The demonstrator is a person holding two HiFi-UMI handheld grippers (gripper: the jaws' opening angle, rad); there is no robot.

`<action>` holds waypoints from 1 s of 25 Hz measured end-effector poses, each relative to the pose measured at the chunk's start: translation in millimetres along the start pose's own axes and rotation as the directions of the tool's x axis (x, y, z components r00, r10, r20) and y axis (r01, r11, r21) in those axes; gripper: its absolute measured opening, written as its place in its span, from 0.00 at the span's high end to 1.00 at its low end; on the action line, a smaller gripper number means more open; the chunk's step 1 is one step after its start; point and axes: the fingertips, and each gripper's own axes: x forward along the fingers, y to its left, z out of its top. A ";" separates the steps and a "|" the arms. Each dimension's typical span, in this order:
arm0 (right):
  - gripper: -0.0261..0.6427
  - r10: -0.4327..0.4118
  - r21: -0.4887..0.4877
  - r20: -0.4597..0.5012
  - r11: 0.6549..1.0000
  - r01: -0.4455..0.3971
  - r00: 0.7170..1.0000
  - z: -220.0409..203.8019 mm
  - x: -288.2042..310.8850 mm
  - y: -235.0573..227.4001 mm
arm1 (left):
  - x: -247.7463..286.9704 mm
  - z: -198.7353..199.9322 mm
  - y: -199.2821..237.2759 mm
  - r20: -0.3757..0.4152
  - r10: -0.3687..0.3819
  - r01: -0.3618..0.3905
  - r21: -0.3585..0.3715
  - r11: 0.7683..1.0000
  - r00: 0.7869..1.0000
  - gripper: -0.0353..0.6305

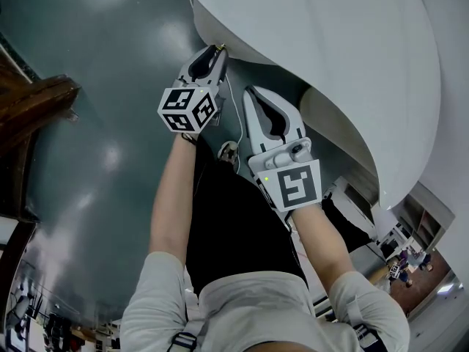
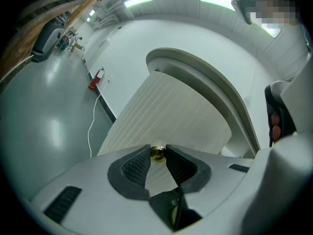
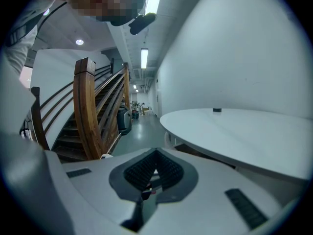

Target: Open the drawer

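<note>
The drawer front point(image 2: 171, 116) is a pale ribbed panel under a curved white desk top point(image 2: 205, 72). Its small brass knob point(image 2: 157, 153) sits between the black ribbed pads of my left gripper point(image 2: 157, 156), which is shut on it. In the head view the left gripper point(image 1: 217, 51) reaches up to the edge of the white desk point(image 1: 315, 28). My right gripper point(image 1: 254, 94) hangs just beside it, lower and to the right, apart from the desk. Its pads meet at the tips in the right gripper view point(image 3: 155, 155) with nothing between them.
A white cable point(image 2: 92, 126) runs down across the grey floor point(image 2: 44, 121) next to a red object point(image 2: 94, 81) at the wall. A wooden staircase point(image 3: 93, 116) rises to the left. A white round table top point(image 3: 234, 131) lies to the right of the right gripper.
</note>
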 end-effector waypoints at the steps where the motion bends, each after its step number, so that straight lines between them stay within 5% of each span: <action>1: 0.94 0.002 0.001 0.001 1.000 -0.002 1.000 -0.1 -0.6 1.6 | -2.0 -0.3 0.4 -0.001 0.001 -0.001 0.001 1.000 1.000 0.79; 25: 0.94 0.008 -0.005 0.001 1.000 -0.008 1.000 -5.3 -10.5 15.3 | -31.8 -5.8 8.3 0.010 0.041 -0.040 -0.028 0.999 0.999 0.80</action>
